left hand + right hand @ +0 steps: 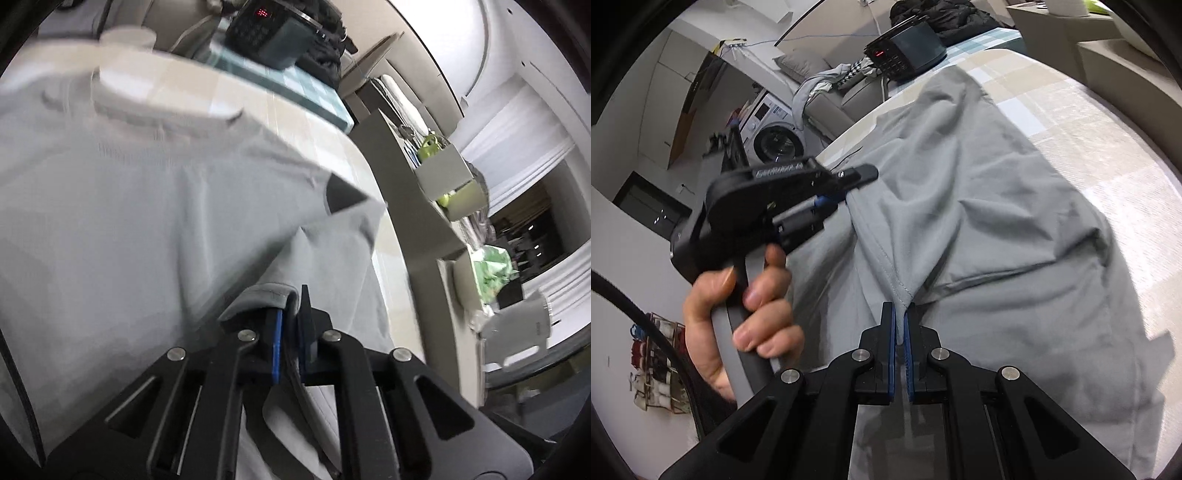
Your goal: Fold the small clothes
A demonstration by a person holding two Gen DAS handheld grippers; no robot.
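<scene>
1. Looking along the left gripper: its jaws are clamped on a hem of the grey shirt, which lies spread on the table toward its far edge. No neat fold shows; most work remains.
2. Looking along the right gripper: it is pinched shut on a stitched edge, angled downward. The person's left hand grips its tool beside the table's left edge.
</scene>
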